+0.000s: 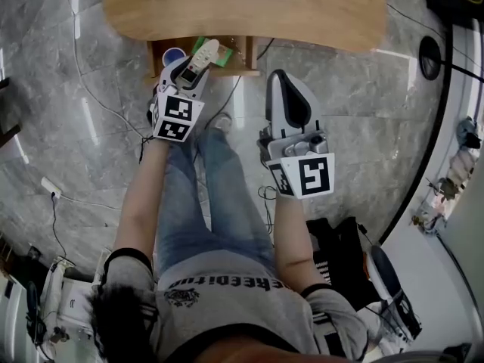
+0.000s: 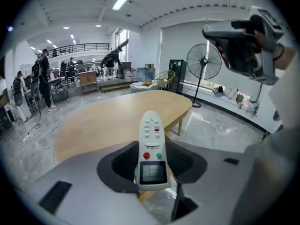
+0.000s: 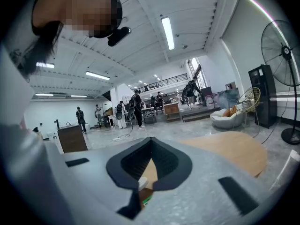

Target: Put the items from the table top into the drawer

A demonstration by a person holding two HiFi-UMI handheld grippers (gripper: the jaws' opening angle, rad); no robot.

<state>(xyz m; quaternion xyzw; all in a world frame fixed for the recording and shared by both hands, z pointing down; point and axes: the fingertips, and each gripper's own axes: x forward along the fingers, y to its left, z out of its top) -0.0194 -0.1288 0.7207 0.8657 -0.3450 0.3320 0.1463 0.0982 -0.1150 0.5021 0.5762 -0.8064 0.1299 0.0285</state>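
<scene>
While the left gripper (image 1: 195, 65) clamps it, the remote (image 2: 151, 137) points forward; right gripper (image 3: 150, 144) closed.

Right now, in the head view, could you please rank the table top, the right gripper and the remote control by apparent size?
1. table top
2. right gripper, though it sits nearer the camera
3. remote control

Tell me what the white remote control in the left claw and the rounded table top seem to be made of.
Off-white oblong remote control: likely moulded plastic, smooth matt shell with coloured buttons. Rounded light-brown table top: wood or wood-look laminate, faint grain, soft sheen; can't tell which.
</scene>
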